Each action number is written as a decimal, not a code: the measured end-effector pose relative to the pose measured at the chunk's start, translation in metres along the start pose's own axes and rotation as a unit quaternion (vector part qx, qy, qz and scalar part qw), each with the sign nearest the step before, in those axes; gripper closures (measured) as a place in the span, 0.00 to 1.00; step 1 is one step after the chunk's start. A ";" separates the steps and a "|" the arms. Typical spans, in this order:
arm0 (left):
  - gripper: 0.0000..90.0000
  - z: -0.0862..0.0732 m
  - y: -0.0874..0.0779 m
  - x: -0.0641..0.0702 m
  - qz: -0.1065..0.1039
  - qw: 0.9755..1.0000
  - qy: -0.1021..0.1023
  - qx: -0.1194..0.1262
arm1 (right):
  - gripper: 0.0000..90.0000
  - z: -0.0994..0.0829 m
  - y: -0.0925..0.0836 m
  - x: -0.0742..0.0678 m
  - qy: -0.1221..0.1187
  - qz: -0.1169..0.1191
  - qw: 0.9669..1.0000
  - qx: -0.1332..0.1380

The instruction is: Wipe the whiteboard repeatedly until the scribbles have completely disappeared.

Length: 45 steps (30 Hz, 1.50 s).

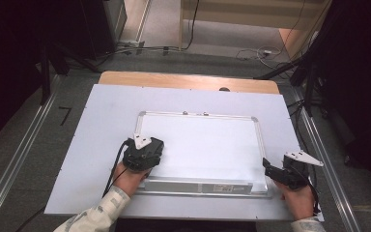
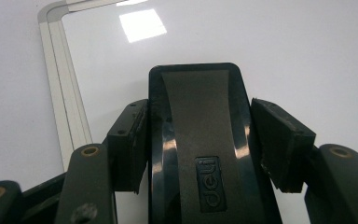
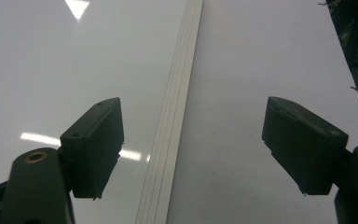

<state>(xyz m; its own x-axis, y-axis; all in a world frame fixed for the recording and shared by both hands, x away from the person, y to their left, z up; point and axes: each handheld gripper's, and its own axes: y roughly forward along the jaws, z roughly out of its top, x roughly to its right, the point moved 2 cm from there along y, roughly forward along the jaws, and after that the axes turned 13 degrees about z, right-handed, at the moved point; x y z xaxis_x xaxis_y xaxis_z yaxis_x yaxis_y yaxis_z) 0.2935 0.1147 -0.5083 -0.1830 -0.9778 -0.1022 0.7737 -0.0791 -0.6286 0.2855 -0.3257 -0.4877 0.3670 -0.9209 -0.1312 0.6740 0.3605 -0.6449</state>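
Note:
A silver-framed whiteboard (image 1: 203, 145) lies flat on the white-covered table. My left gripper (image 1: 144, 151) sits over the board's near left corner, shut on a black eraser (image 2: 196, 140) with "deli" stamped on its back; its pads (image 2: 133, 140) press the eraser's two sides. The board's left frame (image 2: 65, 102) runs beside it. My right gripper (image 1: 270, 169) hovers at the board's near right edge. Its jaws are open with nothing between them, straddling the right frame strip (image 3: 172, 130).
A white sheet (image 1: 101, 145) covers the tabletop, whose wooden back edge (image 1: 174, 79) shows behind it. The board's pen tray (image 1: 203, 186) lies along its near edge. Metal rails (image 1: 24, 154) flank the table; cables (image 1: 256, 53) and dark stands lie beyond.

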 end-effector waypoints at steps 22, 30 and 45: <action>0.45 0.007 -0.014 -0.001 -0.014 0.999 -0.020 0.022 | 0.21 0.000 -0.001 0.000 0.002 -0.001 1.000 0.000; 0.45 0.013 -0.031 -0.017 -0.016 0.996 -0.066 0.051 | 0.21 0.000 -0.001 0.000 0.001 -0.001 1.000 0.000; 0.44 0.015 -0.036 -0.026 -0.012 0.994 -0.090 0.065 | 0.21 0.000 -0.001 0.001 0.001 -0.001 1.000 0.002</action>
<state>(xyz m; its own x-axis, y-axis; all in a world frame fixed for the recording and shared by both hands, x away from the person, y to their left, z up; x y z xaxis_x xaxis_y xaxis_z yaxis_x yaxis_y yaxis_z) 0.2791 0.1398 -0.4718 -0.1001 -0.9933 0.0575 0.8445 -0.1154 -0.5230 0.2846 -0.3268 -0.4874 0.3650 -0.9216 -0.1321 0.6763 0.3600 -0.6427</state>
